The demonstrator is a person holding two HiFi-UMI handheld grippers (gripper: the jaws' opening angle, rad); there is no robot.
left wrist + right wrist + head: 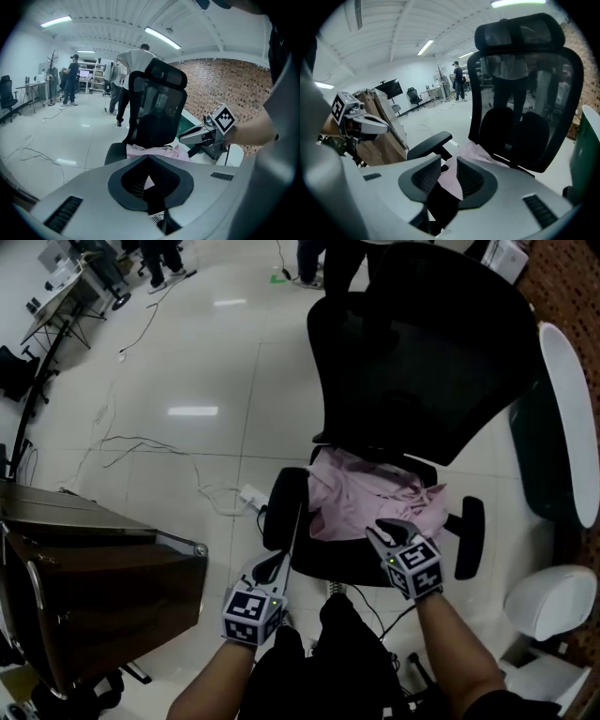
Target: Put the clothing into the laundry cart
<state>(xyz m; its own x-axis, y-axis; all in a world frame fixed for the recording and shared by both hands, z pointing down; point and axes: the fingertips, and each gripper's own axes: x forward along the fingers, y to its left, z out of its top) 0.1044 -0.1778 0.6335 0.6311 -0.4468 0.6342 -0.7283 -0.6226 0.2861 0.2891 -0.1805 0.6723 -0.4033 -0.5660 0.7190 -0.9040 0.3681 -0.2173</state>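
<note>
— Tone of the crumpled pale pink cloth garment (375, 498) at centre frame?
— Pale pink throughout, plain, no print.
— And of the black mesh-backed office chair (422, 352)?
— Black all over: mesh, armrests, seat.
— Lower left of the head view?
— Dark brown glossy-panelled cart (112, 587), silvery metal rim.
— Marker cubes (251, 613)?
— Black-and-white square patterns; light grey plastic on left gripper (272, 568) and right gripper (394, 532), dark grey ribbed pads (471, 178).
— Glossy tiled floor (187, 362)?
— White, thin grey grout lines.
— Right of the left gripper view?
— Red-brown brick wall (225, 79), pale mortar grid.
</note>
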